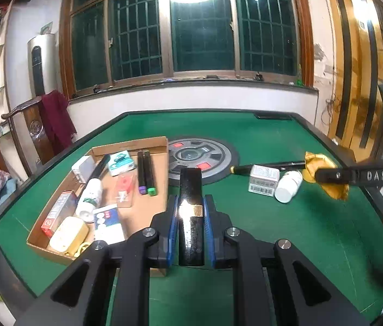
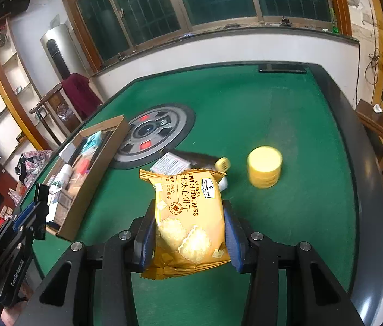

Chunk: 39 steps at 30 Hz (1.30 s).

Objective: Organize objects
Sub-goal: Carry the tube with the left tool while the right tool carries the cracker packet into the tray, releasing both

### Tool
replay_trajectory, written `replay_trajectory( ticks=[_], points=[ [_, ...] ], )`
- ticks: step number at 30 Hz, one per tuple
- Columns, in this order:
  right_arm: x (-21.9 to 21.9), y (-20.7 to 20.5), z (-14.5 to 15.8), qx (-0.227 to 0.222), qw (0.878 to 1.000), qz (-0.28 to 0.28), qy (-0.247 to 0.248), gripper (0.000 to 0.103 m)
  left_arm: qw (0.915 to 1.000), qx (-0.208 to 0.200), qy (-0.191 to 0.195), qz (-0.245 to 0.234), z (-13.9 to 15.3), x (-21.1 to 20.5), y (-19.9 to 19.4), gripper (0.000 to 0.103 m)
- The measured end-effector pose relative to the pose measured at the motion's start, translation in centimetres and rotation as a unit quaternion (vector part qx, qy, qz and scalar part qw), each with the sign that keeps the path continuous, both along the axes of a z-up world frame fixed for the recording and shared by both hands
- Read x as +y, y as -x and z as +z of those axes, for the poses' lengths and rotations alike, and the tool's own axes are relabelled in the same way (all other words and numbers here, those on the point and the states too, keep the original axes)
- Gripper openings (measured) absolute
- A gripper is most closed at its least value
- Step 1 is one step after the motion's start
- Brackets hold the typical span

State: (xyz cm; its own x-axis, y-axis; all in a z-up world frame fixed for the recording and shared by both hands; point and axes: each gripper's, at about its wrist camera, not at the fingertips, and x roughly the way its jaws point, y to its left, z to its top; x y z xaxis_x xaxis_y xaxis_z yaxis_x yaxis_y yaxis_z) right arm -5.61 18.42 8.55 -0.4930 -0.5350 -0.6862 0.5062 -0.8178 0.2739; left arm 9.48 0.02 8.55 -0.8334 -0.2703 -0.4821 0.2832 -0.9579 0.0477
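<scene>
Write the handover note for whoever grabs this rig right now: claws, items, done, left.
Left claw: shut on a black stick with a gold band, held above the table near the cardboard box.
Right claw: shut on the cheese cracker packet, lifted off the green table.
Done: the box already holds markers, a white spray bottle and small packs.
Left: both held items, plus the white pill bottle, small white carton, black pen and yellow round tin on the felt.
</scene>
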Motion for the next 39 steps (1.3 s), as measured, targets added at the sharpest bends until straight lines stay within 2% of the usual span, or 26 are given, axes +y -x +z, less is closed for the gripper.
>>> replay_trajectory(
  ticks=[9, 14, 20, 24, 26, 32, 39],
  points=[
    [-5.2, -2.4, 0.6, -0.012, 0.999, 0.044, 0.006, 0.048, 0.9992, 0.03, -0.014, 0.024, 1.6, -2.8, -2.0, 0.017],
    [-10.8, -4.0, 1.3, -0.017, 0.996, 0.088, 0.008, 0.048, 0.9968, 0.039, -0.041, 0.057, 2.1, -6.3, -3.4, 0.017],
    [-18.0, -4.8, 1.6, -0.017, 0.991, 0.129, -0.008, 0.048, 0.9907, 0.034, -0.083, 0.102, 1.2, -11.8, -4.2, 0.017],
    [-21.8, -3.9, 0.7, -0.028, 0.991, 0.127, -0.017, 0.048, 0.9875, 0.025, -0.112, 0.107, 0.0, -13.9, -3.9, 0.017],
    [-23.1, -3.3, 0.0, -0.033, 0.992, 0.122, -0.022, 0.049, 0.988, 0.02, -0.111, 0.105, -0.5, -14.2, -3.4, 0.017],
    [-25.7, -1.1, -1.6, -0.052, 0.992, 0.108, -0.033, 0.049, 0.9858, 0.004, -0.136, 0.098, -1.7, -15.6, -1.3, 0.017],
    [-27.1, -0.3, -2.1, -0.031, 0.992, 0.1, -0.065, 0.049, 0.9805, 0.0, -0.174, 0.091, -2.9, -17.0, -0.5, 0.017]
  ],
)
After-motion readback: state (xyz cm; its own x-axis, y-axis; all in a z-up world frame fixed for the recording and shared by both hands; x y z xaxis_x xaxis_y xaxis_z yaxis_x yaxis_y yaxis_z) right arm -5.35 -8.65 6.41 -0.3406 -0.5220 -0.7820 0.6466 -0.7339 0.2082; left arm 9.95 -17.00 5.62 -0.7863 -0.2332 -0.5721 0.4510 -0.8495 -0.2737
